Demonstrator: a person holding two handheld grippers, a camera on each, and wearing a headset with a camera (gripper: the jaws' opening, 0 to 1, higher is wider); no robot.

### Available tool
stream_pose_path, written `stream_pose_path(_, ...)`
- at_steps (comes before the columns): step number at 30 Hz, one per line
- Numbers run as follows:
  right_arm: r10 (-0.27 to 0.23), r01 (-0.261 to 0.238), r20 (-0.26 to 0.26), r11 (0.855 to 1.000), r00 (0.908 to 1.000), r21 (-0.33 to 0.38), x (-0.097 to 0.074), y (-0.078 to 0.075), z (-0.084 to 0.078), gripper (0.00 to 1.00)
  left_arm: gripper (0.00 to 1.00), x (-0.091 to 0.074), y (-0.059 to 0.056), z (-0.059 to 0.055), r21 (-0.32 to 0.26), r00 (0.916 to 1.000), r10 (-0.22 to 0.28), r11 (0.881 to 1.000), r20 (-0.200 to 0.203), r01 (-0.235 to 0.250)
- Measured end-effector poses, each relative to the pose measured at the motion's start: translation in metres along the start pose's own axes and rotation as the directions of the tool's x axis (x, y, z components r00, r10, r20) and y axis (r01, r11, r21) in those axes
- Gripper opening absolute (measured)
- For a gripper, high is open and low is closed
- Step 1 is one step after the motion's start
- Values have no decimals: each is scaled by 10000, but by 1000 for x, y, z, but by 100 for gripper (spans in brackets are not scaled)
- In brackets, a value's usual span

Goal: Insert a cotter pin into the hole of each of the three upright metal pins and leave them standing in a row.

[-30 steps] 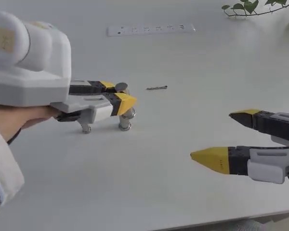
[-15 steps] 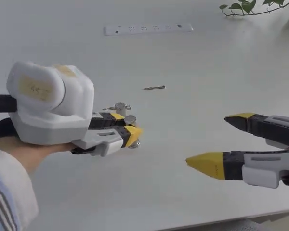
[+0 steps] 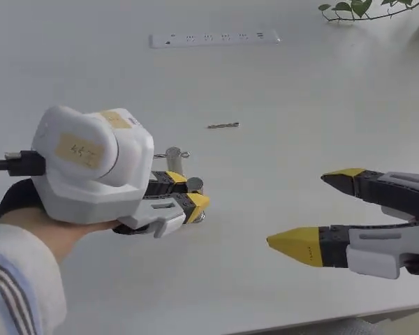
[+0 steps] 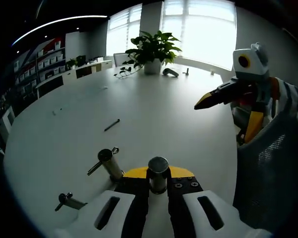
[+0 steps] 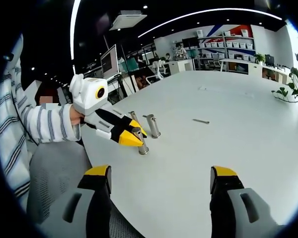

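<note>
My left gripper is shut on an upright metal pin that stands on the white table. In the left gripper view this pin sits between the yellow-tipped jaws of the left gripper. Just beyond stands a second pin with a cotter pin through it. It appears again as the second pin, and a third pin lies further left. A loose cotter pin lies flat further back. At the right, my right gripper hovers open and holds nothing.
A white power strip lies at the far side of the table. Plant leaves hang in at the back right. The table's near edge runs just below the right gripper.
The left gripper has drawn nearer to me and turned, with a pin held between its jaws. The right gripper has barely shifted.
</note>
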State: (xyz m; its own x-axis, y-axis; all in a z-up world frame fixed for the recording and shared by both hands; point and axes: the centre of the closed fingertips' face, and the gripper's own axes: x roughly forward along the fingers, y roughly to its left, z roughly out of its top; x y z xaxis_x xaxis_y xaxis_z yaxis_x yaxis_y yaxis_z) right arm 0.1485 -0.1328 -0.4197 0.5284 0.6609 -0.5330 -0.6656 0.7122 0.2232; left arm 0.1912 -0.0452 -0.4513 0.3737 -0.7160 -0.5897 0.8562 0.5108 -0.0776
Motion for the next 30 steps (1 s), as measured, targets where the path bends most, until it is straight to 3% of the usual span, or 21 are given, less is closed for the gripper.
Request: stream_pose_path(30,340,-343,-240,9993,9991,-122,6,7,-5,78,10,-2,-12,-9,573,9992,-391,9976,-1,391)
